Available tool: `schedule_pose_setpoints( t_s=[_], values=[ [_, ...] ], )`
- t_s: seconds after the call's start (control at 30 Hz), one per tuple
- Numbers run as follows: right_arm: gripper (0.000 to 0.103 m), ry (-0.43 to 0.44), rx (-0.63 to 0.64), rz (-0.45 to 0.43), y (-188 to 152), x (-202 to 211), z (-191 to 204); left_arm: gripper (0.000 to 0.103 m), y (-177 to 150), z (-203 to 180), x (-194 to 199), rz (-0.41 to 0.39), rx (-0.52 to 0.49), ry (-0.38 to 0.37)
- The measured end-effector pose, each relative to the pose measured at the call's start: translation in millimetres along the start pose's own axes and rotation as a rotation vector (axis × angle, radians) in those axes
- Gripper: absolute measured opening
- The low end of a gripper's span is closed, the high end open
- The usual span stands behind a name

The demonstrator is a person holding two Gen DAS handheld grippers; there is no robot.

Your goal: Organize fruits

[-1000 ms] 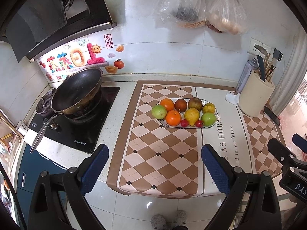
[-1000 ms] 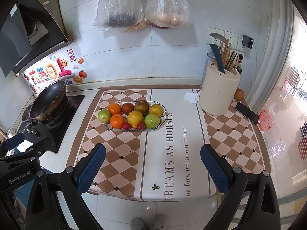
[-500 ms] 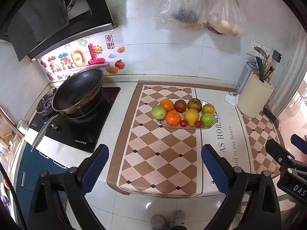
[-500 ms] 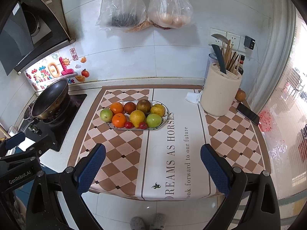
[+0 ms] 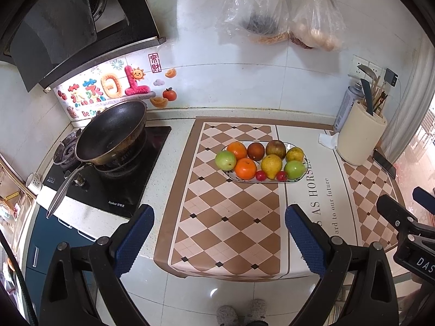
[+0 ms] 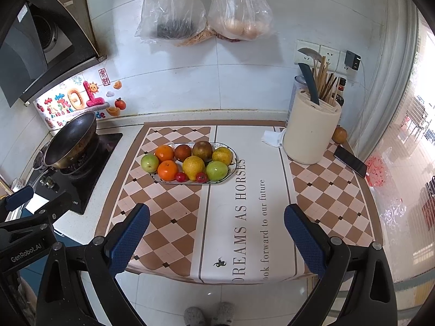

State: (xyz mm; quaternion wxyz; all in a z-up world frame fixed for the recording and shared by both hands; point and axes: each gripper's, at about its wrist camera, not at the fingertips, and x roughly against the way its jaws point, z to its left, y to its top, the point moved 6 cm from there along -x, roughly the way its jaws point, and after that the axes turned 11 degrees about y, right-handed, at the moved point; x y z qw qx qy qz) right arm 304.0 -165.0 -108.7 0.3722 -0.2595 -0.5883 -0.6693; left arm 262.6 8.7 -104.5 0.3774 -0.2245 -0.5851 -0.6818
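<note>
On the worktop (image 6: 127, 146), an oval plate (image 6: 232, 168) of fruit (image 6: 193, 165) sits on the checked mat (image 6: 174, 212), well ahead of both tongs. The left tongs (image 5: 218, 228) hang spread wide and empty over the worktop's near edge, the plate ahead and a little right. The right tongs (image 6: 217, 225) are likewise apart and empty, the plate ahead, slightly left. A wok (image 5: 111, 133) stands on the hob at far left.

White-tiled wall (image 6: 244, 81), bright window (image 6: 418, 81)

wok (image 5: 110, 133), utensil holder (image 6: 311, 129), phone (image 6: 350, 161)
</note>
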Motion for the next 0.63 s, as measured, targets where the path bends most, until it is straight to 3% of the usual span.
schedule_pose_setpoints(
  t_s=[0.63],
  values=[
    [0.101,0.014,0.003,0.006,-0.8,-0.9,-7.1,0.099,3.9,3.3,0.8,-0.017,-0.001,-0.007]
  ],
)
